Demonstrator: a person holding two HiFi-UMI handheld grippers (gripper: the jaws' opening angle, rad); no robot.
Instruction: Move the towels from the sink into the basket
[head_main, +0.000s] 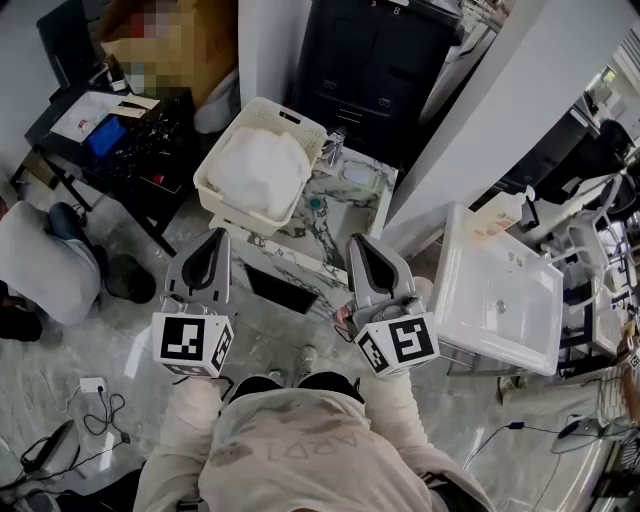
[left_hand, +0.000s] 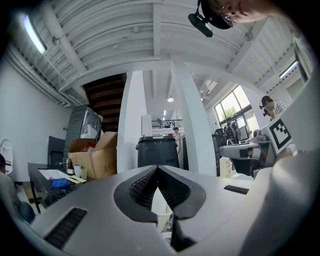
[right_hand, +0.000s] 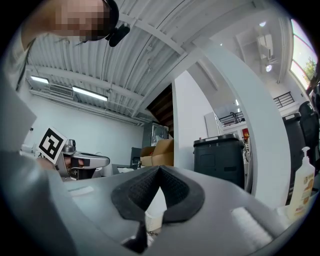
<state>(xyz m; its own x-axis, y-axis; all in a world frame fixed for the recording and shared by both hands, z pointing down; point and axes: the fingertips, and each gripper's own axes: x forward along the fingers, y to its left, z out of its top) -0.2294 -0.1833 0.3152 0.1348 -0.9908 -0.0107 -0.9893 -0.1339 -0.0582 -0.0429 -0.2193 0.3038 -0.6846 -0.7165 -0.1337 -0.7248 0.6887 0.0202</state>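
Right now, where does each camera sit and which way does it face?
Head view: on the person's head, looking steeply down at the basket of towels and sink; shows chest, left gripper, right gripper.
Left gripper view: on that gripper, looking level along its shut jaws at a black bin; head camera overhead.
Right gripper view: likewise, along its shut jaws.
Shared: both gripper views show the bin.

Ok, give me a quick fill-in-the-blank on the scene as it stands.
The towels in the basket are ___. In the head view the basket stands ___ of the small sink. The left gripper and the right gripper both have jaws that are ___. Between them there is ___.
Missing words: white; left; shut; nothing.
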